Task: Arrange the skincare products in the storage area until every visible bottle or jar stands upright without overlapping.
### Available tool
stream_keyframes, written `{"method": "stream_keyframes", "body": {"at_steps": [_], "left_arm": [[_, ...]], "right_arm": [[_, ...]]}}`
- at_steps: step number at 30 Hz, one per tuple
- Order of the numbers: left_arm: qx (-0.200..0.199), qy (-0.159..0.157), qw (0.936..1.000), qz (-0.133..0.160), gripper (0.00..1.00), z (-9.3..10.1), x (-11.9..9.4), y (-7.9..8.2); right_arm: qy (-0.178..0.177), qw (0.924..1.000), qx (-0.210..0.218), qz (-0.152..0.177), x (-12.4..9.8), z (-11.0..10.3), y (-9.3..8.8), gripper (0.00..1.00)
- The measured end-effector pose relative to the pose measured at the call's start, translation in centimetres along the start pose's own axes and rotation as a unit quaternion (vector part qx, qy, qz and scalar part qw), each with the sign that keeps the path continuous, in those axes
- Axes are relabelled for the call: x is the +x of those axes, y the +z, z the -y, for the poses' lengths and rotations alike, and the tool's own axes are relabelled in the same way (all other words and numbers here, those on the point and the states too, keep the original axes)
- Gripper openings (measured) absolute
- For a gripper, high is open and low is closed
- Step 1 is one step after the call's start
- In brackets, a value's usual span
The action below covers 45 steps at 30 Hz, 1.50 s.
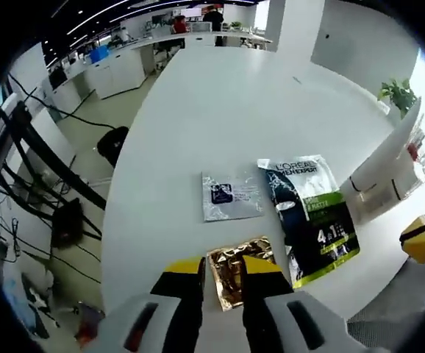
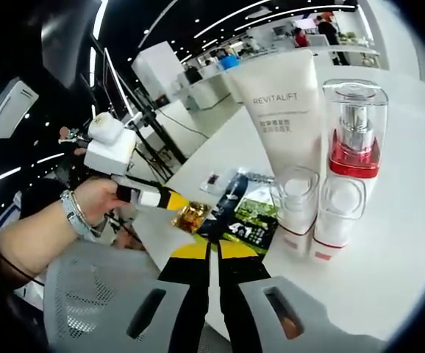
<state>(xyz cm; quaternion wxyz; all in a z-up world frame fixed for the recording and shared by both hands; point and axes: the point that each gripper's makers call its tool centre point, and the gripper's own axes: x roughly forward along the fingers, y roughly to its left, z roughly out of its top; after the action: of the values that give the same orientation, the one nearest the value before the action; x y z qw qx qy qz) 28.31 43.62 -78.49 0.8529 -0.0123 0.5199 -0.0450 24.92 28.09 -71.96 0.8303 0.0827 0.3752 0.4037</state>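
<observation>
Pinching the near edge of a crinkled gold foil sachet, the left gripper has its yellow-tipped jaws closed onto the packet, apparently to draw it clear of the other flat packs or lift it off the white table. Just right of it lies a dark sachet printed "L'OREAL MEN EXPERT" with a green band and "4 in 1"; just beyond the gold one lies a silver sachet with a blue square label too small to read. All three lie flat near the table's near edge, close together, probably because soft sachets will not stand by themselves. In the right gripper view the right gripper hovers with its jaws pressed together on nothing, seemingly waiting its turn. The upright items stand at the right: a white tube marked "REVITALIFT" over small unreadable script, a red-collared pump bottle under a clear cap, and two small clear-capped bottles side by side, touching or nearly so, none toppled.
</observation>
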Motion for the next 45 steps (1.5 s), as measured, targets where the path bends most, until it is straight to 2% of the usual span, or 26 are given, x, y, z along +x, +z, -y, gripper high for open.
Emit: {"method": "stream_keyframes", "body": {"at_steps": [5,15,23,45], "left_arm": [[0.004,-0.027,0.9996,-0.006,0.19,1.0,0.1,-0.1],[0.029,-0.041,0.9982,-0.033,0.19,1.9,0.6,-1.2],[0.056,-0.037,0.9963,-0.055,0.20,2.2,1.2,-2.3],[0.084,-0.026,0.9948,-0.051,0.20,1.9,1.4,-2.1]], "right_arm": [[-0.004,1.0000,-0.001,-0.002,0.0,0.2,-0.1,0.02],[-0.007,1.0000,-0.002,-0.005,0.1,0.3,-0.2,0.02],[-0.008,1.0000,0.000,-0.004,0.1,0.3,-0.2,0.02],[-0.009,0.9999,0.002,-0.006,0.1,0.4,-0.3,0.02]]}}
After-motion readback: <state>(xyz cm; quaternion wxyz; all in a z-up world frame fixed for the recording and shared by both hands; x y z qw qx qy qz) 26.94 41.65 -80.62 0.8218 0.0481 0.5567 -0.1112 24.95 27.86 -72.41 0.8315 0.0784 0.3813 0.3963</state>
